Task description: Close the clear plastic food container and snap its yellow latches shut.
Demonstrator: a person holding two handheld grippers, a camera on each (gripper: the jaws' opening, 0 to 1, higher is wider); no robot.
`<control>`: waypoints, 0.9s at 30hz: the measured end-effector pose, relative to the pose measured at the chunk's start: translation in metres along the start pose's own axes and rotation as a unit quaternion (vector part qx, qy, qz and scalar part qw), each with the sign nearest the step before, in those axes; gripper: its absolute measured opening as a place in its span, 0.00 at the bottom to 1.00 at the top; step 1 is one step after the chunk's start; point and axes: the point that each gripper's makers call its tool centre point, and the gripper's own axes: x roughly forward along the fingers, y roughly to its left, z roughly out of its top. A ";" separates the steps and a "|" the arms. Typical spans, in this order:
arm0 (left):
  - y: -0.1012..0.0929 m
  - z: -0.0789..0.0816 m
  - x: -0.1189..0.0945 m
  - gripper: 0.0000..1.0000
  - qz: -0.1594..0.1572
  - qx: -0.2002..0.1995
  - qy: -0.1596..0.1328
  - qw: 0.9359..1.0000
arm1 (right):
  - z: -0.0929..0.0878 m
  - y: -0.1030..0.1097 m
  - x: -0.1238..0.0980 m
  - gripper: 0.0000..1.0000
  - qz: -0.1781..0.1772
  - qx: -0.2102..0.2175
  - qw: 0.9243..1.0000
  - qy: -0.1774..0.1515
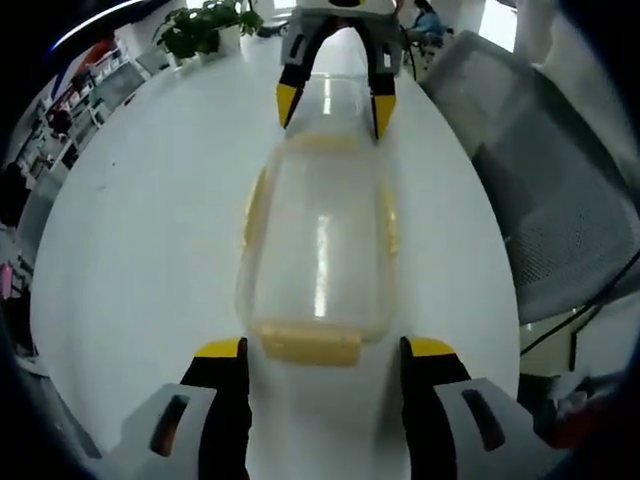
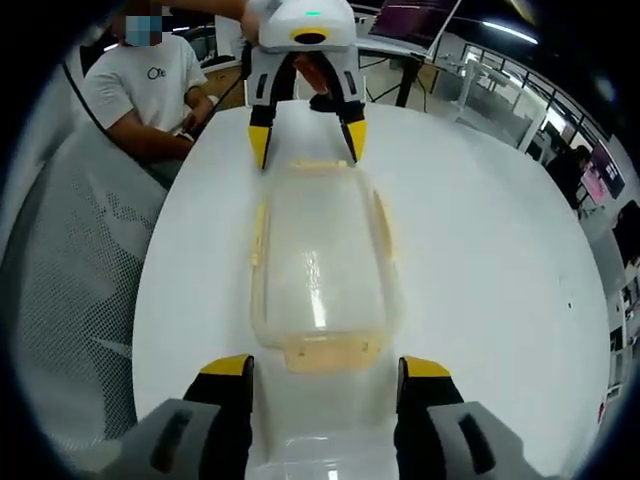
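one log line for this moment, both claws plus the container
left claw: open, at near end latch | right claw: open, at opposite end | container: lid on, white table

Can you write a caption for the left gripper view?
Two open claws face a clear container on a white table.

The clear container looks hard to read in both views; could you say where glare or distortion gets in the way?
Left gripper view: a bright vertical glare streak runs down the lid of the container, and fisheye bending curves the white table. Right gripper view: a fainter streak on the lid; the far yellow latch looks washed out.
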 end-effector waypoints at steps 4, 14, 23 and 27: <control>-0.002 -0.002 0.002 0.56 -0.010 0.005 0.004 1.000 | 0.001 -0.001 0.002 0.53 0.003 -0.006 1.000 0.003; 0.000 0.001 0.008 0.54 -0.011 0.016 0.007 1.000 | 0.003 -0.001 0.004 0.51 0.011 -0.027 1.000 0.013; 0.002 0.001 0.008 0.52 -0.011 0.019 0.005 1.000 | 0.001 0.003 0.013 0.44 0.028 -0.043 0.998 0.044; 0.003 0.000 0.008 0.50 -0.011 0.021 0.008 1.000 | 0.001 -0.001 0.018 0.42 0.022 -0.039 0.998 0.048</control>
